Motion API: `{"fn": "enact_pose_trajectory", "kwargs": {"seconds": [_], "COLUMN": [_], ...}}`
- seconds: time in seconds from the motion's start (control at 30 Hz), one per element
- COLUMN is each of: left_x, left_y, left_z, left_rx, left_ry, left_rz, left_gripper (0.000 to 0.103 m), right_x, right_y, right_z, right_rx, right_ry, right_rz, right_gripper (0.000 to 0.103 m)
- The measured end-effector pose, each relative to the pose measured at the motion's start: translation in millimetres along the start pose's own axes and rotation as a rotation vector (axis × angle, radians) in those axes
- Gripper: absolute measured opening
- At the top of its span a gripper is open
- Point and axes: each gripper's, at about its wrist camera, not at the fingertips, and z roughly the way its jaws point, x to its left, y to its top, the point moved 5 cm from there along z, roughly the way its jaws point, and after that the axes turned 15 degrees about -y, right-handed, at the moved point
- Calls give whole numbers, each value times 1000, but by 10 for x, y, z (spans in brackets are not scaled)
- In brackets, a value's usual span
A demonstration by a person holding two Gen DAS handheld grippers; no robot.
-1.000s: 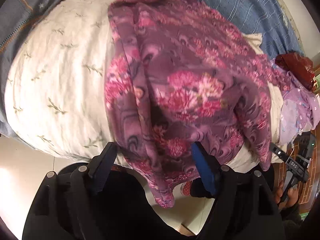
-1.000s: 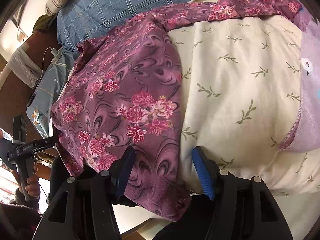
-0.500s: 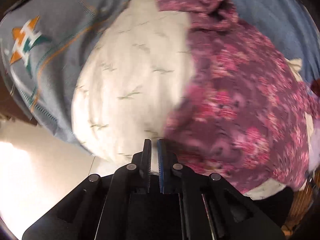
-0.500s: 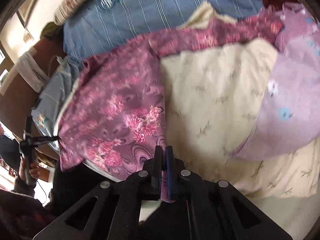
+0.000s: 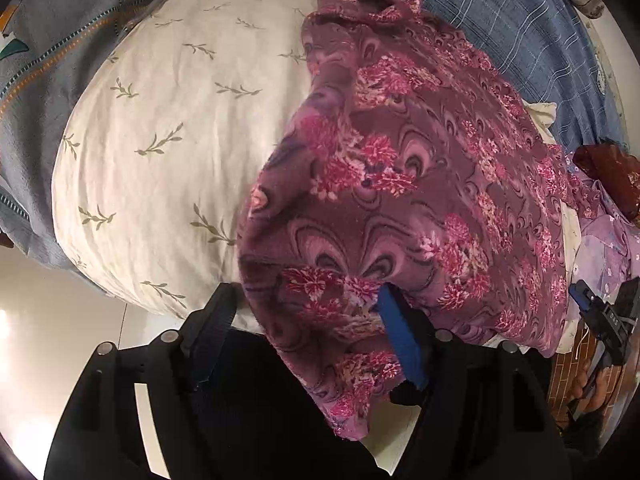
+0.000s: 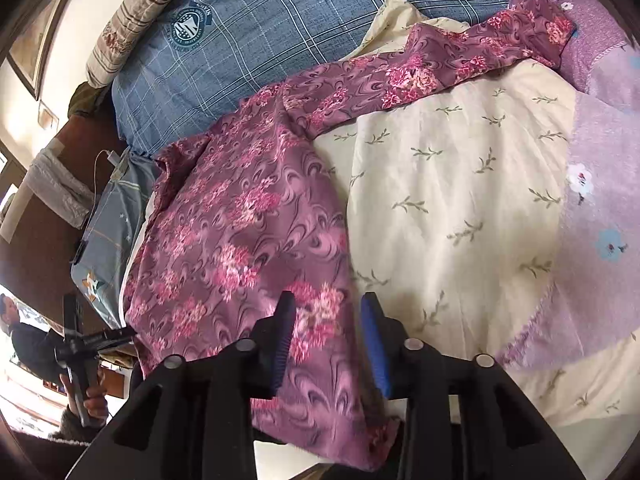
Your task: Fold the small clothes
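Bare room for a gripper is offered by the cream leaf-print quilt [image 6: 460, 208] to the right of the purple floral garment [image 6: 248, 216], whose sleeve is stretched across the far edge. The right side is blocked by a lilac cloth [image 6: 600, 208]. Behind, a blue plaid cover [image 6: 280, 28] rises. In the left wrist view, bare quilt [image 5: 160, 152] is bounded leftward by a grey-blue blanket [image 5: 52, 60].

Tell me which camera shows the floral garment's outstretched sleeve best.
The right wrist view: the purple floral garment lies spread on the cream leaf-print quilt, its sleeve reaching toward the lilac cloth. The left wrist view shows mostly the garment's body, with only a bunched end of sleeve at the top.
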Motion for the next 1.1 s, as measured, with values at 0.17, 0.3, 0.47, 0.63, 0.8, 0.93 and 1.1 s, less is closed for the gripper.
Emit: {"fn": "enact_pose_trajectory", "kwargs": {"seconds": [0.17,0.3,0.47,0.63,0.8,0.93,1.1], "left_x": [-78,-50,-21,-38,-181,-202,-144], "left_y": [-157,-282,-217,-243,-99,460,538], "left_z": [61,80,-5,-172,-709,-665,-145], "left_rx": [67,71,66,57,-71,-134,38], "left_ry": [-154,-175,-137,-75,-106,-72,-217], "left_rz": [-63,-120,-143,-67,58,42,-71], "left_gripper": [76,30,16,14,21,75,75], "right_x": [182,359,436,172,-39,-166,-187], "right_y": [219,234,684,945,725,645,461], "right_z": [348,382,-28,304,377,294,331], "right_rx": [1,-13,-153,-101,-47,-28,47], "right_ry": [-48,-72,-84,-157,-103,-32,34], "right_rz": [-45,-161,-199,-98,-23,50,95], "right_gripper": [44,3,3,3,21,42,47]}}
